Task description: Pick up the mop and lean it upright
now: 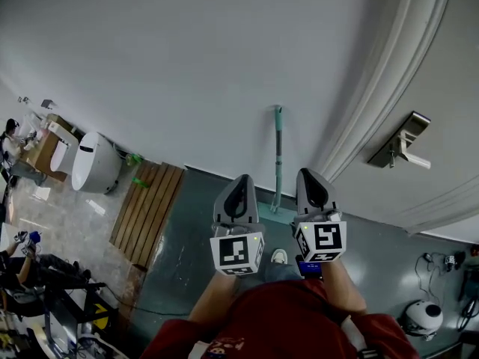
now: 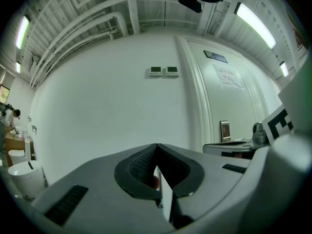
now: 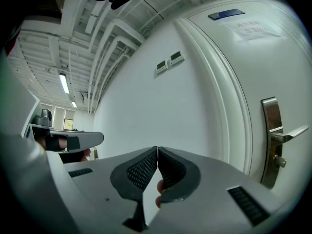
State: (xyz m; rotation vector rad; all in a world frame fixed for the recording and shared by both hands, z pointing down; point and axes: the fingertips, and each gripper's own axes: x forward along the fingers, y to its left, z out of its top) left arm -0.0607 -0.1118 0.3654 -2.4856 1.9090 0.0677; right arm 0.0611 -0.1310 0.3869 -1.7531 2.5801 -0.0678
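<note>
The left gripper (image 1: pixel 240 178) has its jaws pressed together at the tips with nothing between them. The right gripper (image 1: pixel 313 173) is the same, closed and empty. Both are held level, side by side, pointing at the white wall (image 1: pixel 187 66).

Just beyond and between them the mop (image 1: pixel 278 155) stands upright. Its teal-tipped handle leans on the wall and its head rests on the grey-green floor (image 1: pixel 187 234) – touched by neither gripper.

To the right is a white door (image 1: pixel 449 118) with a metal lever handle (image 1: pixel 400 149). To the left, a slatted wooden panel (image 1: pixel 147 212) lies on the floor, and a white rounded fixture (image 1: pixel 96 163) stands past it. A white helmet (image 1: pixel 423 316) lies at the lower right.
</note>
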